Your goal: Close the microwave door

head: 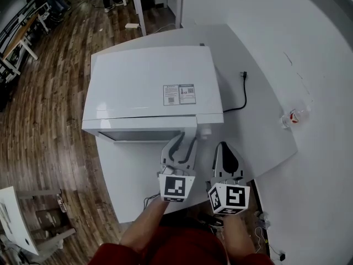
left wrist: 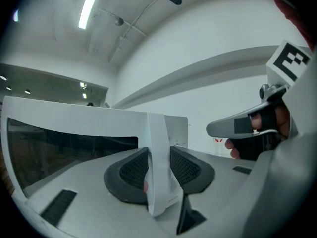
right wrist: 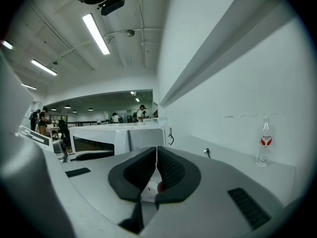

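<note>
Head view, left tool (head: 185,141) grasping microwave door (left wrist: 157,152), right tool (head: 222,147) clenched empty, sticker (head: 179,94) unreadable.

One microwave (head: 149,81), one bottle (head: 292,117), one cable (head: 243,95), two grippers (head: 185,142) (head: 223,147).

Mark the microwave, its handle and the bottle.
microwave (head: 143,81): head view, top panel.
handle (left wrist: 158,143): left gripper view, white bar's middle.
bottle (right wrist: 266,141): right gripper view, label.

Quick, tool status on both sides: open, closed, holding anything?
Left tool: closed on the microwave door handle.
Right tool: closed, holding nothing.
</note>
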`<action>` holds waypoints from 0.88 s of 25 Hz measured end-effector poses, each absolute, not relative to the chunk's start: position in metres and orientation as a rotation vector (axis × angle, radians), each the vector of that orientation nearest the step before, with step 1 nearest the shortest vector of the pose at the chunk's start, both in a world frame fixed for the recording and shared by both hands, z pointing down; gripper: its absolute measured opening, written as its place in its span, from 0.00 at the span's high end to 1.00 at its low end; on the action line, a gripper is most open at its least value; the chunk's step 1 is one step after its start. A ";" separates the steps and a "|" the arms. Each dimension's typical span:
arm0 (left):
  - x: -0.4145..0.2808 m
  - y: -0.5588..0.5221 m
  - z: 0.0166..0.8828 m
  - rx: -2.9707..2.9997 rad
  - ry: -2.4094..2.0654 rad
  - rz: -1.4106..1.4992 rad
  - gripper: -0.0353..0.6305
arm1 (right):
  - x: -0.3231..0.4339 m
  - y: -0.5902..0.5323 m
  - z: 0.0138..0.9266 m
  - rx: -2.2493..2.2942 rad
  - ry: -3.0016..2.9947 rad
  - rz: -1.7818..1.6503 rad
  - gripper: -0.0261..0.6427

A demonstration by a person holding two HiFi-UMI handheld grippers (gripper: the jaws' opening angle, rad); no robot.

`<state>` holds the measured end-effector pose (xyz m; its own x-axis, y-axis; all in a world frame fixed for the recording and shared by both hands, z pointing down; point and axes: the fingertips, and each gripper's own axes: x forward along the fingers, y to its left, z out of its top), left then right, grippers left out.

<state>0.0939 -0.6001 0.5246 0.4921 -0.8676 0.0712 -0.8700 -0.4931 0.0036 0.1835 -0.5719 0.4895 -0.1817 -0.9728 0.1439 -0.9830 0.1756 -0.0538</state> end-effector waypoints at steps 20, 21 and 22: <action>0.065 -0.529 0.493 2.646 -1.704 0.098 0.73 | 0.170 -0.505 0.454 1.861 -2.497 0.138 0.92; 0.060 -0.515 0.489 2.632 -1.735 0.099 0.73 | 0.169 -0.493 0.449 1.846 -2.520 0.126 0.92; 0.056 -0.501 0.484 2.619 -1.765 0.101 0.73 | 0.169 -0.481 0.443 1.830 -2.542 0.114 0.92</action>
<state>0.0560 -0.5007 0.4838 0.3739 -0.9265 0.0428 -0.9253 -0.3758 -0.0507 0.1688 -0.4805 0.4434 -0.3185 -0.9467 0.0482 -0.9472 0.3159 -0.0546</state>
